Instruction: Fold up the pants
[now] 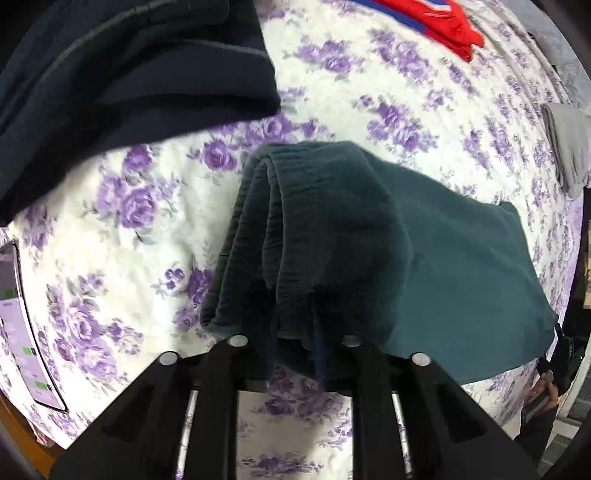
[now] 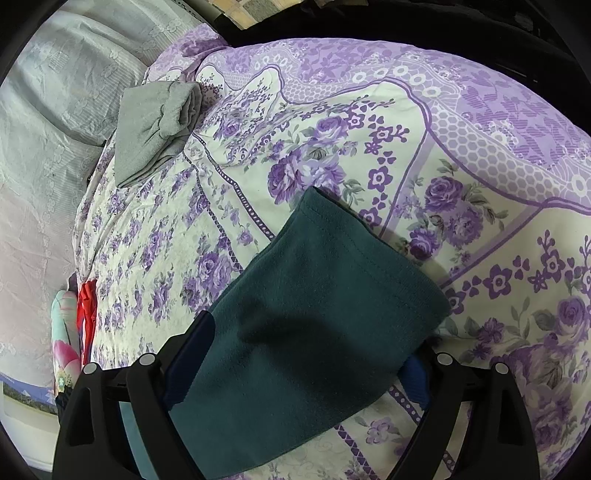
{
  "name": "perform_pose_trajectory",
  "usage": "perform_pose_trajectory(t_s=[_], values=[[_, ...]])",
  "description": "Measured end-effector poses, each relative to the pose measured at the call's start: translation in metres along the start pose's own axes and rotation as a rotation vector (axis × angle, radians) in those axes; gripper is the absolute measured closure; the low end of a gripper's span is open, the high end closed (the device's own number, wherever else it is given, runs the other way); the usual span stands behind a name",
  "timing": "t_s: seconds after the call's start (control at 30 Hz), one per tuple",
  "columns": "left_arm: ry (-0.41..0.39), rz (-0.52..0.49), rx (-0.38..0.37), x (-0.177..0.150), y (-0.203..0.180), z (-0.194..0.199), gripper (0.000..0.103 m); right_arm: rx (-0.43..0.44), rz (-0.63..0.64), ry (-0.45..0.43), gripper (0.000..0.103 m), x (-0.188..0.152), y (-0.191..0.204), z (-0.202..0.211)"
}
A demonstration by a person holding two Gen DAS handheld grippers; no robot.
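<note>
At the far left of my left wrist view a dark navy garment lies on the bed, which has a white cover with purple roses. Right of it, in the middle, the teal pants are folded into a thick bundle, with the ribbed waistband layers on the left side of it. My left gripper is just at the near edge of this bundle; the jaws stand wide and the cloth lies between and over the tips, so they do not press it. Far right there is a red garment and a grey folded cloth. In my right wrist view the grey cloth is far left, near a pale pillow. The teal pants lie flat over my right gripper, whose jaws are also wide apart, with blue pads showing under the fabric edge.
</note>
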State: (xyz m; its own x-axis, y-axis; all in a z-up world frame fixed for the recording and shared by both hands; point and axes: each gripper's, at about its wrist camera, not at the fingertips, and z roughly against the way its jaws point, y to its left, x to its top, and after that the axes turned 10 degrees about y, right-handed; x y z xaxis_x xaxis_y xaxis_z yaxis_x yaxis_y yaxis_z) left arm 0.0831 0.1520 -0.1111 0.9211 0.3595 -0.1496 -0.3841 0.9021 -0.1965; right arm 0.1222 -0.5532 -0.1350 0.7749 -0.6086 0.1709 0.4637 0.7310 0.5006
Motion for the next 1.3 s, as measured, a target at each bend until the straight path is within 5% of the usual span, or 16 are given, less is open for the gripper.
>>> perform_pose_trajectory(t_s=[0.47,0.57,0.6,0.77,0.97,1.03,1.2,1.3], values=[[-0.109,-0.073,0.129,-0.011,0.017,0.055,0.091,-0.002,0.004,0.004,0.012,0.004,0.0,0.0],[-0.047,-0.077,0.209,-0.001,0.024,0.03,0.083,-0.005,0.008,0.004,0.011,0.005,0.0,0.0],[-0.008,-0.069,0.238,0.001,0.028,0.018,0.069,-0.005,0.01,0.006,0.011,0.006,0.0,0.0],[-0.011,-0.019,0.199,-0.004,0.034,0.026,0.057,0.036,-0.005,0.016,0.011,0.008,-0.005,0.002],[-0.167,-0.099,0.172,-0.01,0.005,0.074,0.055,0.076,-0.055,-0.019,0.011,0.011,-0.019,0.031],[-0.205,-0.17,0.11,-0.011,-0.017,0.081,0.045,0.073,-0.053,-0.03,0.011,0.011,-0.023,0.041],[-0.14,-0.32,-0.063,-0.01,-0.087,0.04,0.043,0.101,-0.078,-0.017,0.017,0.009,-0.038,0.05],[-0.095,-0.342,-0.017,-0.009,-0.103,0.0,0.043,0.118,-0.085,0.022,0.025,0.004,-0.04,0.039]])
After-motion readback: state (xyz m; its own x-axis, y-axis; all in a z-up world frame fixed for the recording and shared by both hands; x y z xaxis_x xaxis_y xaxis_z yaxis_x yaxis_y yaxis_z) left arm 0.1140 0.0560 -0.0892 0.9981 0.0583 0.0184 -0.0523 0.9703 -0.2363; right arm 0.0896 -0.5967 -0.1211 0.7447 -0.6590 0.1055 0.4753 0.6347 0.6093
